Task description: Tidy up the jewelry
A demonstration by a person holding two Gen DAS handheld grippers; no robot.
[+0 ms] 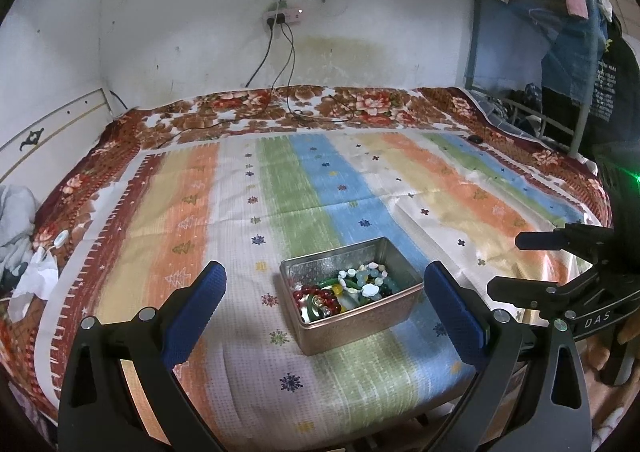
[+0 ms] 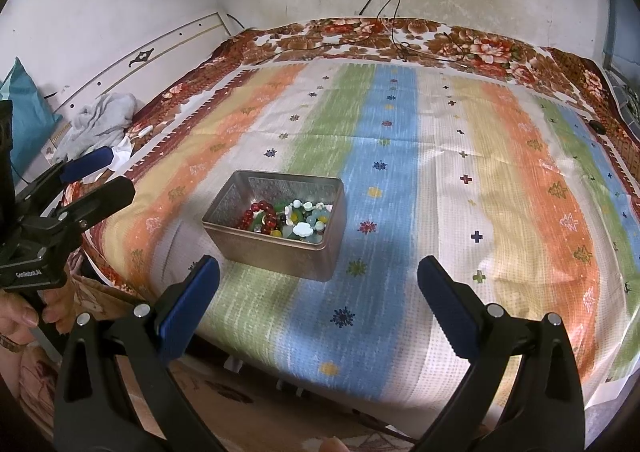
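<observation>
Resting near the front edge of the bed [image 1: 360, 188], on the striped cover [image 2: 500, 180], sat a rectangular metal tin [image 1: 352, 328] with its lid off and a heap of beaded jewelry [image 1: 348, 290] piled inside: a red bead bracelet [image 2: 260, 216] toward one end, pale white and green beads [image 2: 308, 222] toward the other.

Both pairs of tongs hovered short of the bed's edge, empty and with fingers spread wide. From the left tongs [image 1: 324, 312] the tin lay straight ahead, almost centred between the two blue pads [image 1: 196, 308]. From the right tongs [image 2: 318, 306] it lay ahead but off to the left, nearer the left pad [image 2: 188, 308] than the right one. The left tongs looked the nearer and better lined up of the two.

The tin's long axis ran slantwise to both views: in the left wrist view it ran from near-left to far-right; in the right wrist view a long wall faced the camera. The open mouth pointed up, so a reach for the beads would probably have to come from above, clearing the rim. The jewelry was tangled in one heap, so picking out a single strand looked fiddly.
</observation>
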